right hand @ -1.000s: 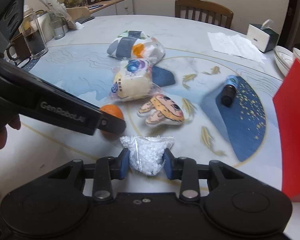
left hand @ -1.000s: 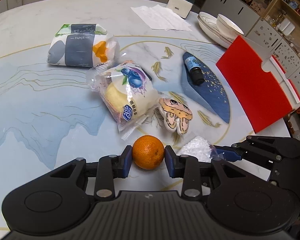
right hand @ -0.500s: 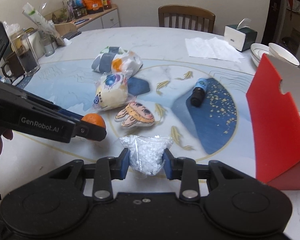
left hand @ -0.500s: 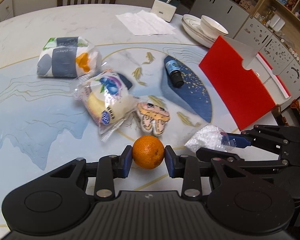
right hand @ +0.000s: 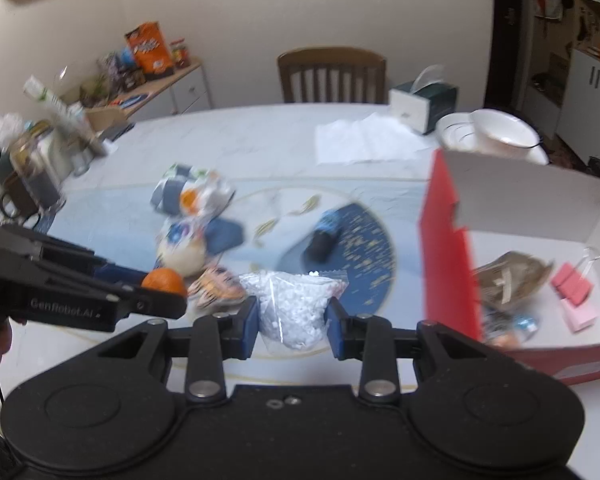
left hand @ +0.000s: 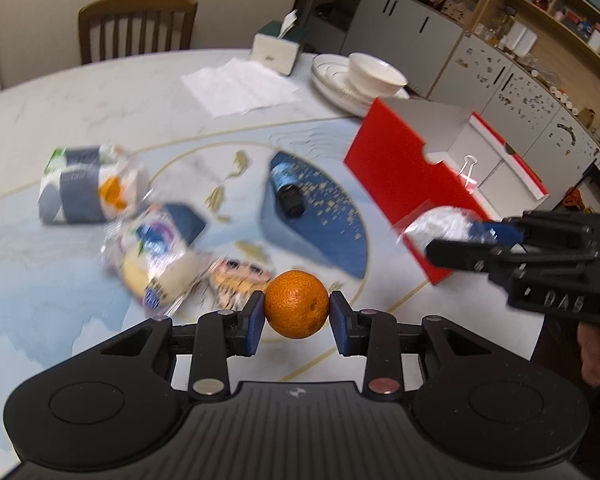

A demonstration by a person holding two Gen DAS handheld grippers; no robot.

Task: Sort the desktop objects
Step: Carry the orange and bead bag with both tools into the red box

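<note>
My left gripper (left hand: 296, 316) is shut on an orange (left hand: 296, 303), held above the table. My right gripper (right hand: 293, 320) is shut on a clear bag of white pellets (right hand: 294, 308), also lifted. In the left wrist view the right gripper (left hand: 460, 236) and the bag of white pellets (left hand: 440, 224) hang beside the front wall of the red box (left hand: 400, 184). In the right wrist view the red box (right hand: 444, 264) stands open at the right with a white inside, holding pink binder clips (right hand: 572, 284) and a brown packet (right hand: 508, 276). The left gripper (right hand: 160, 292) with the orange (right hand: 164, 280) shows at the left.
On the table lie a tissue pack (left hand: 84, 188), a wrapped bun (left hand: 156, 260), a cartoon plush (left hand: 236, 280) and a small blue bottle (left hand: 286, 188). Further back are paper sheets (left hand: 240, 88), a tissue box (left hand: 278, 46), stacked plates with a bowl (left hand: 364, 80) and a chair (left hand: 136, 24).
Both grippers rose from the table with their loads and swung right toward the red box. The box's open inside has come into the right wrist view.
</note>
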